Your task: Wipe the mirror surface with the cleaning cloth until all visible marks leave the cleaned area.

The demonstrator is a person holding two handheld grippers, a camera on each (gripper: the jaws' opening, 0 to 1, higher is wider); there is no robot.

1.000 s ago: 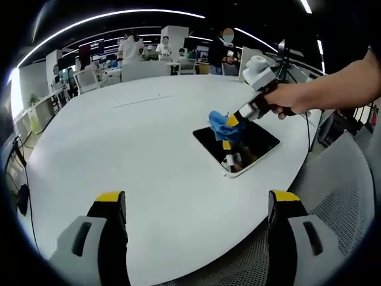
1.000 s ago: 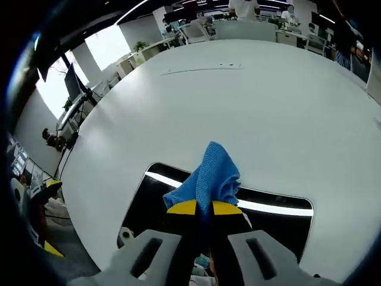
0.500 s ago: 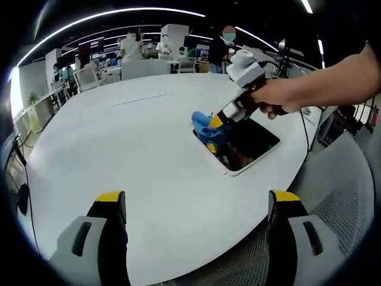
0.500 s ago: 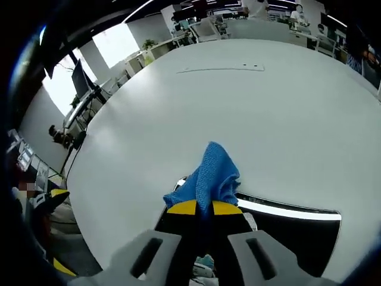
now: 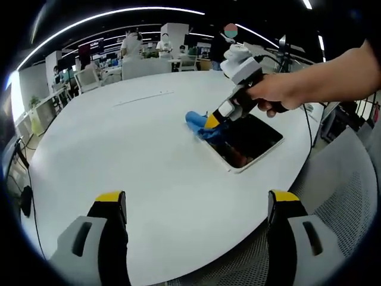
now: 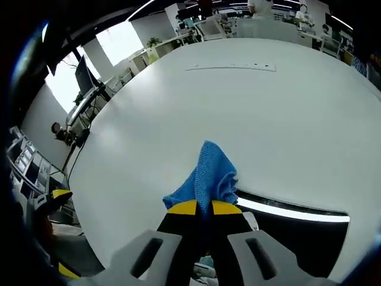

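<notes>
Right gripper [image 6: 199, 207] clamps blue cloth [image 6: 208, 176] at mirror [image 5: 245, 140] 9 o'clock edge; left gripper [image 5: 196, 205] spread wide, empty.

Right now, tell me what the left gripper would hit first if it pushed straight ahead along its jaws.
Probably the bare white table. The left gripper is open, its jaws pointing over open tabletop; the mirror and blue cloth lie off to the right.

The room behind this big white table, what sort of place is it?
Probably an open-plan office or lab: desks and chairs stand behind the white table, people are among them, and strip lights run overhead.
</notes>
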